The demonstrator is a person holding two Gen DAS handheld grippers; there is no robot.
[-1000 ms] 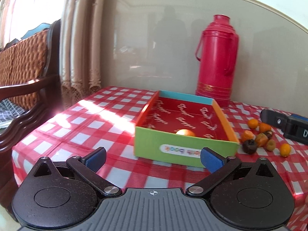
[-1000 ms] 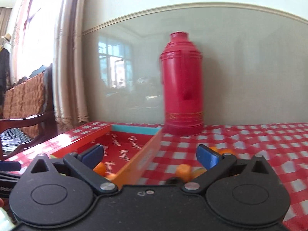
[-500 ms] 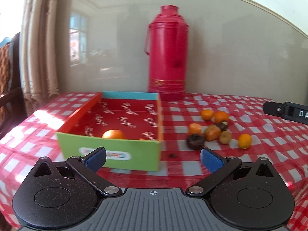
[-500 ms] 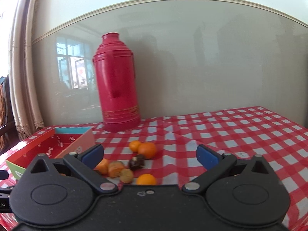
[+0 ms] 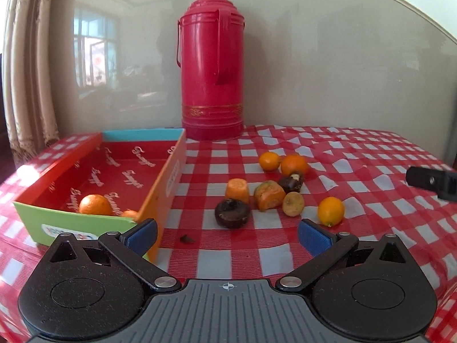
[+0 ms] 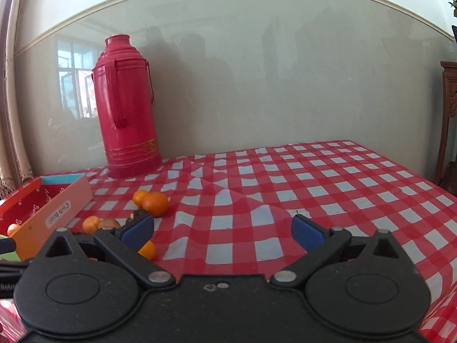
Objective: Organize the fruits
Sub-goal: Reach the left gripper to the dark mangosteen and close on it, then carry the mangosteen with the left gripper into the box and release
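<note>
You are holding the left gripper [image 5: 227, 233] above the near edge of the checked tablecloth [image 5: 357, 154], its blue pads spread wide apart and gripping nothing. Just ahead of it a cluster of fruit is lying loose on the cloth: a dark brown fruit [image 5: 232, 213] is sitting nearest the pads, an orange cut piece [image 5: 237, 190] is standing just behind it, a second orange-and-green piece [image 5: 269, 195] is lying beside that, and a small tan fruit [image 5: 293, 203] is touching it on the right. A little yellow-orange fruit [image 5: 330, 211] is sitting apart to the right, while a dark fruit [image 5: 291, 183], a larger orange [image 5: 294, 165] and a smaller orange [image 5: 269, 161] are bunching together farther back. To the left, the open cardboard box [image 5: 168, 183] is holding one orange [image 5: 95, 204] against its green front wall, with another orange bit peeking beside it. A red thermos [image 5: 212, 65] is standing upright behind the box, near the wall. You are holding the right gripper [image 6: 222, 231] to the right of the fruit, its pads likewise released and empty, pointing over bare cloth; its black tip [image 5: 431, 181] is showing at the right edge of the left wrist view.
</note>
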